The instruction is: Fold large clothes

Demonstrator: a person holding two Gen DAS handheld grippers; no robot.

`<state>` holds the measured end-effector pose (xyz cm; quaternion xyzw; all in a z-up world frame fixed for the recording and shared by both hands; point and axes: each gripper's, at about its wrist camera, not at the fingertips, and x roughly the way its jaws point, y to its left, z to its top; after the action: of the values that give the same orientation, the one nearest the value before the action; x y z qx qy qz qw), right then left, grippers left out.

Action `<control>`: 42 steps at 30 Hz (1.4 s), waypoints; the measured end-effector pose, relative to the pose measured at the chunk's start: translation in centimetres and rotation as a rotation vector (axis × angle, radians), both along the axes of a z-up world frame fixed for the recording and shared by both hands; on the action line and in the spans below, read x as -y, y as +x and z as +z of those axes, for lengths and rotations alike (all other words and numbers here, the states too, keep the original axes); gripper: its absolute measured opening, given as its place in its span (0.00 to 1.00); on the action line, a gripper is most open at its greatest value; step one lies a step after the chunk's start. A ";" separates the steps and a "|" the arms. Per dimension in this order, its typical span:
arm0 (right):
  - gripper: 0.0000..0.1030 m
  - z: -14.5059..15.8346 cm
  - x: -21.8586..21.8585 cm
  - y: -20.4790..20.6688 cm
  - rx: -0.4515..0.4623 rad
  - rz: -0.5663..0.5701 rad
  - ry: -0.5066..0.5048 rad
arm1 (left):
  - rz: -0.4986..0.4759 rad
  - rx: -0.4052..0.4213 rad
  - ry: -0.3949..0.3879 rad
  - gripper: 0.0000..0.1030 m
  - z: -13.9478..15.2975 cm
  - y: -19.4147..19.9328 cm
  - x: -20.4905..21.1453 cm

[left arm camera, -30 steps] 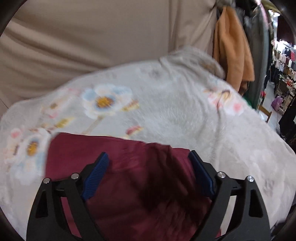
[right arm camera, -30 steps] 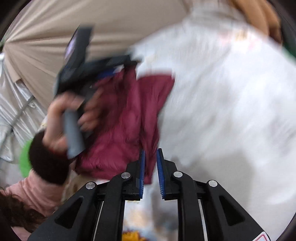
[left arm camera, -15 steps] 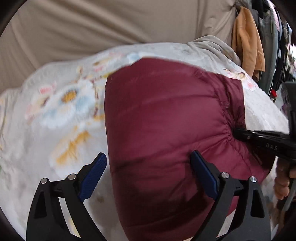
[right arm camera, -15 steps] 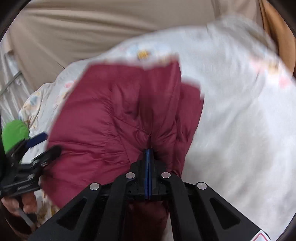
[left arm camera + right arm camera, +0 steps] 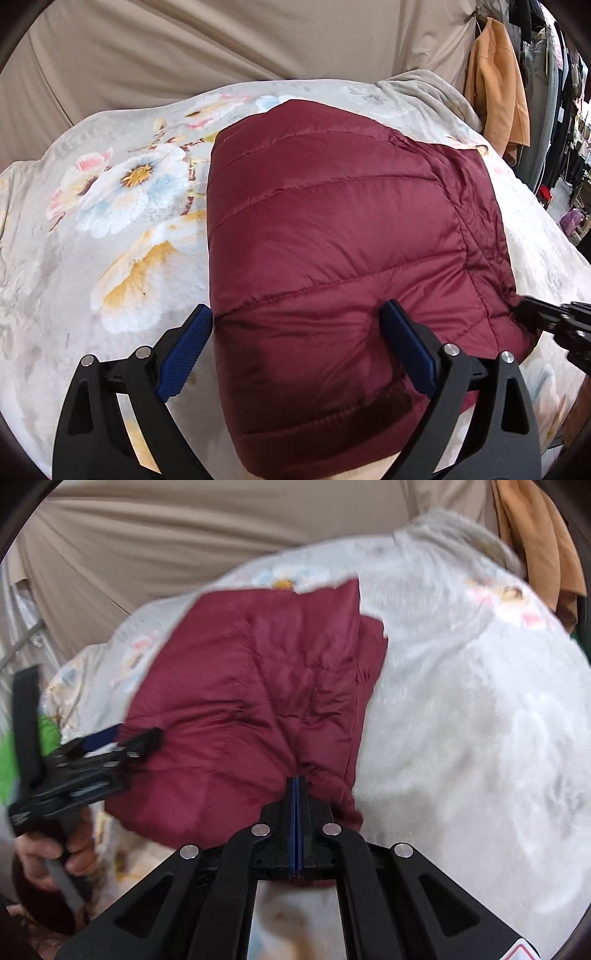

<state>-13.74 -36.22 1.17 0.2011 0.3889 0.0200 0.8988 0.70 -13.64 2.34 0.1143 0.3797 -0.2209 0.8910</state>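
Observation:
A maroon quilted puffer jacket (image 5: 332, 236) lies folded in a thick pad on a floral fleece blanket (image 5: 122, 206). My left gripper (image 5: 297, 310) is open, its blue pads wide apart over the jacket's near left part, not pinching it. In the right wrist view the same left gripper (image 5: 125, 740) shows at the jacket's left edge, held by a hand (image 5: 55, 849). My right gripper (image 5: 296, 782) is shut on a puckered fold at the near edge of the jacket (image 5: 258, 686). In the left wrist view the right gripper (image 5: 524, 310) pokes in at the right, its tips at the jacket's side.
A beige curtain (image 5: 221, 48) hangs behind the blanket. An orange coat (image 5: 495, 81) and dark clothes hang at the far right, with a shop aisle beyond. Something green (image 5: 14, 760) sits at the left edge of the right wrist view. Bare blanket (image 5: 480, 738) spreads right of the jacket.
My right gripper has shut on the jacket's near edge. The left gripper swung out over the jacket and settled there, still open. The jacket now lies flatter and spread out.

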 end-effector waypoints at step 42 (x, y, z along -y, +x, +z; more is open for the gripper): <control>0.59 -5.8 3.7 6.2 -0.102 0.007 0.387 | -0.045 -0.433 -0.346 0.96 -3.1 4.9 -3.1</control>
<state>-7.50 -39.93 -4.60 0.3693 0.4236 0.0874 0.8225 5.59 -10.49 -0.77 -0.0812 0.5153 -0.3216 0.7902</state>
